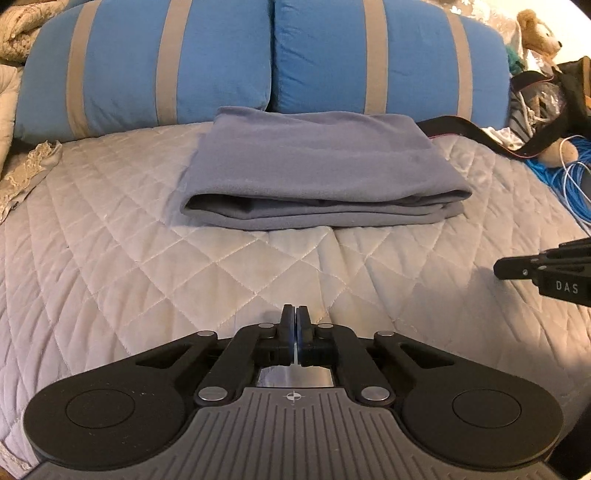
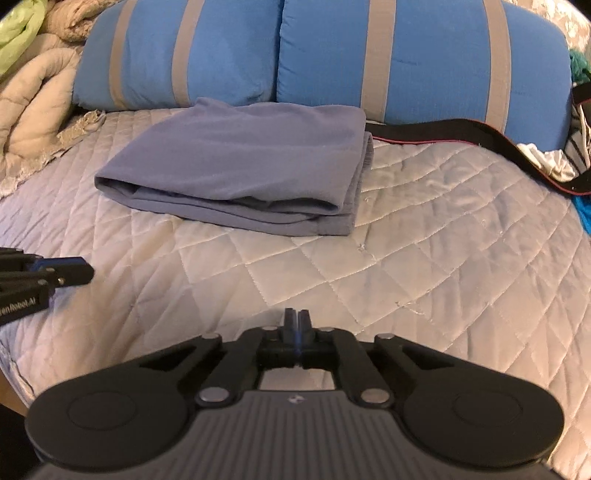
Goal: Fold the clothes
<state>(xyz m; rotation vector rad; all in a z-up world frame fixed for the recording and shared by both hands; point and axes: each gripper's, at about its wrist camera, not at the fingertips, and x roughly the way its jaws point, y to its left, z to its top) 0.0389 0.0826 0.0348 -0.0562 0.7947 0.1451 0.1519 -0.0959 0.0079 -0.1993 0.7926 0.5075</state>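
On the far left I see a crumpled beige quilt (image 2: 33,110) bunched at the bed's left edge, with a bit of light green fabric (image 2: 18,33) above it in the right wrist view. A lacy beige cloth (image 1: 26,173) lies on the bed (image 1: 110,240) near its far left corner.

Moving in, my left tongs (image 1: 295,314) hang low over the near part of the bed's grey quilted cover, their jaws pressed together with nothing between them. In the right wrist view they show as a dark tip (image 2: 74,273) coming in from the left edge, clear of the garment.

Toward the head of the bed lies the folded grey garment (image 1: 317,173), a flat stack of several layers with its rounded fold facing me. It rests on the cover just in front of two blue pillows with beige stripes (image 1: 258,55), its far edge close to or touching them. It is well apart from both tongs.

My right tongs (image 2: 297,317) are also over the near part of the bed, jaws together and empty. From the left wrist camera I see them (image 1: 517,267) reaching in from the right edge.

Just right of the garment a black strap with a thin red edge (image 2: 443,131) runs along the foot of the pillows toward the bed's right edge. Beyond that edge are a tangle of blue cable (image 1: 569,184), a dark bag (image 1: 576,85) and a plush teddy bear (image 1: 539,33).
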